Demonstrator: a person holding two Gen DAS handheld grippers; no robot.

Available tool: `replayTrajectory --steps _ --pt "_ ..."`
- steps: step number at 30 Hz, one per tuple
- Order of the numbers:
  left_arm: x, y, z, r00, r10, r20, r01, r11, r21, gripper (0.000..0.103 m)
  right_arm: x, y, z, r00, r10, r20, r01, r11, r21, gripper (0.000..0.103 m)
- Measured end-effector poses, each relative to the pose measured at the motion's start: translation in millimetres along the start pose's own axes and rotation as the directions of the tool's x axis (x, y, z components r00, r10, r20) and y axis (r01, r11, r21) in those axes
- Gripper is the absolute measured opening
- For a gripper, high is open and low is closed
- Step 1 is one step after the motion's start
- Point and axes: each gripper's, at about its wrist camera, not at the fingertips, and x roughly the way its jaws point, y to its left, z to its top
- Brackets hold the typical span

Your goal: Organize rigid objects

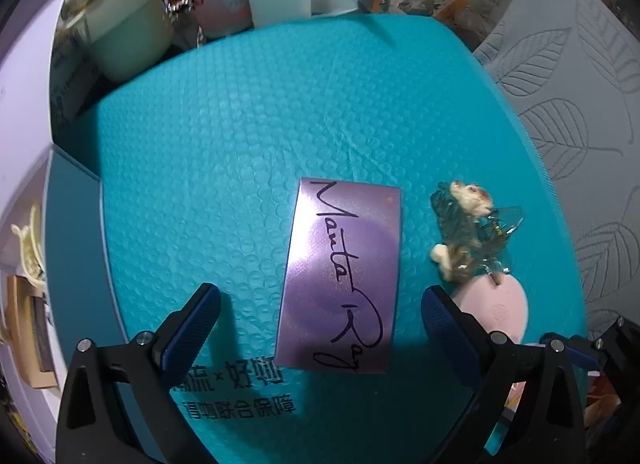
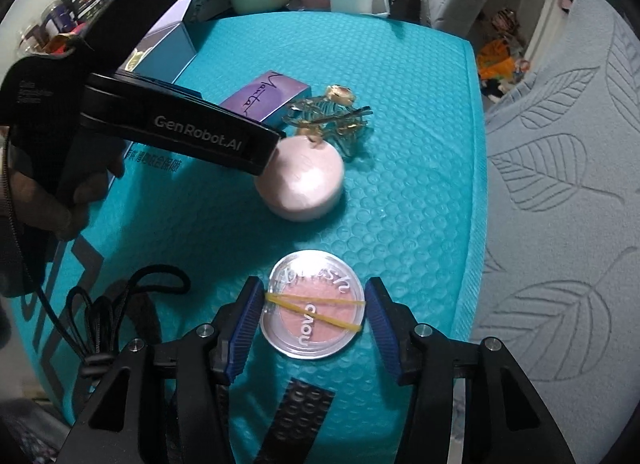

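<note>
Blue-padded fingers of the left gripper point(image 1: 320, 324) are seen spread wide at the bottom of the left wrist view, with the lower part of a purple box point(image 1: 344, 276) between them, untouched. To its right lie a hair claw point(image 1: 468, 228) and a pink round case point(image 1: 496, 308) on the teal bubble mailer point(image 1: 240, 124).

Low in the right wrist view, a clear blush compact point(image 2: 314, 310) bound with a yellow rubber band point(image 2: 320, 306) is pinched between the right gripper point(image 2: 314, 324) pads. The left gripper's body fills the upper left.

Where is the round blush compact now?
In the right wrist view, the blush compact lies on the teal mat, between the right gripper's fingers, nearer than the pink case.
</note>
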Motion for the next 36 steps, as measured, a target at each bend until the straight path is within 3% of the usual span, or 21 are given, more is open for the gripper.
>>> replayTrajectory --steps 5,10,11,12,19,36 --pt "1 1 4 1.0 0.013 -0.002 -0.013 0.999 -0.04 0.098 0 1 -1 1.0 0.014 0.022 -0.014 1.0 -0.02 0.053" --pt "-5 -2 5 0.999 0.016 0.038 -0.015 1.0 -0.022 0.071 0 7 -1 0.999 0.005 0.037 -0.002 0.997 -0.074 0.051" --pt "-8 -7 5 0.998 0.02 0.052 -0.019 0.999 -0.027 0.056 -1 8 -2 0.999 0.004 0.039 -0.001 0.996 -0.091 0.051" --pt "-10 -9 4 0.998 0.02 0.055 -0.018 0.999 -0.033 0.051 -1 9 -3 0.999 0.007 0.041 -0.002 0.995 -0.104 0.05" --pt "-17 -10 -7 0.999 0.008 0.041 -0.005 0.998 -0.065 0.051 -6 4 -4 0.999 0.036 0.035 -0.032 0.995 -0.096 0.05" --pt "-66 7 -84 0.998 0.049 0.048 -0.035 0.965 -0.259 0.051 -18 13 -20 0.996 0.094 -0.002 -0.092 0.973 -0.212 0.05"
